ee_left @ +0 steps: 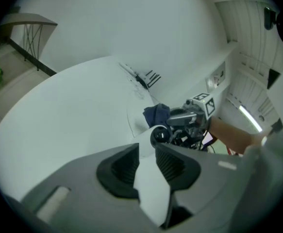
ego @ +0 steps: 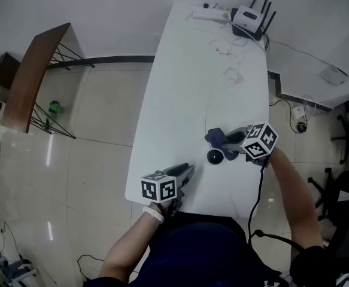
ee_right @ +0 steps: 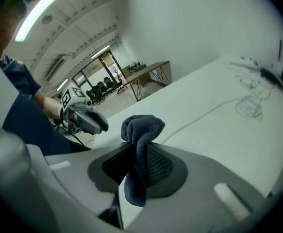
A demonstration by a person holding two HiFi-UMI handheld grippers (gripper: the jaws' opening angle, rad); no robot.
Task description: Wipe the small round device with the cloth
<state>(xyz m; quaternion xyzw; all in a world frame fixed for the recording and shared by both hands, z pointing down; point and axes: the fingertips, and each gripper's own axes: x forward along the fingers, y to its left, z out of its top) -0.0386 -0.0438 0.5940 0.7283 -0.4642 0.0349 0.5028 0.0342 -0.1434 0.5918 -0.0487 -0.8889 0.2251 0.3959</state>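
The small round device point(ego: 215, 156), black with a thin white cable point(ego: 208, 109) running from it, lies on the white table point(ego: 180, 88) near the front edge. My right gripper point(ego: 226, 140) hangs just above and behind it, shut on a dark blue cloth point(ego: 215, 137) that bunches out past the jaws. In the right gripper view the cloth point(ee_right: 140, 130) is pinched between the pads; the device is hidden there. My left gripper point(ego: 189, 171) sits left of the device, jaws slightly apart and empty. The left gripper view shows the device point(ee_left: 159, 135) ahead, with the cloth point(ee_left: 156, 114) behind it.
A router with antennas point(ego: 250, 18), a white box point(ego: 209, 14) and loose coils of white cable point(ego: 233, 74) lie at the table's far end. A wooden desk point(ego: 33, 79) stands on the tiled floor to the left. Office chairs point(ego: 342, 184) are at the right.
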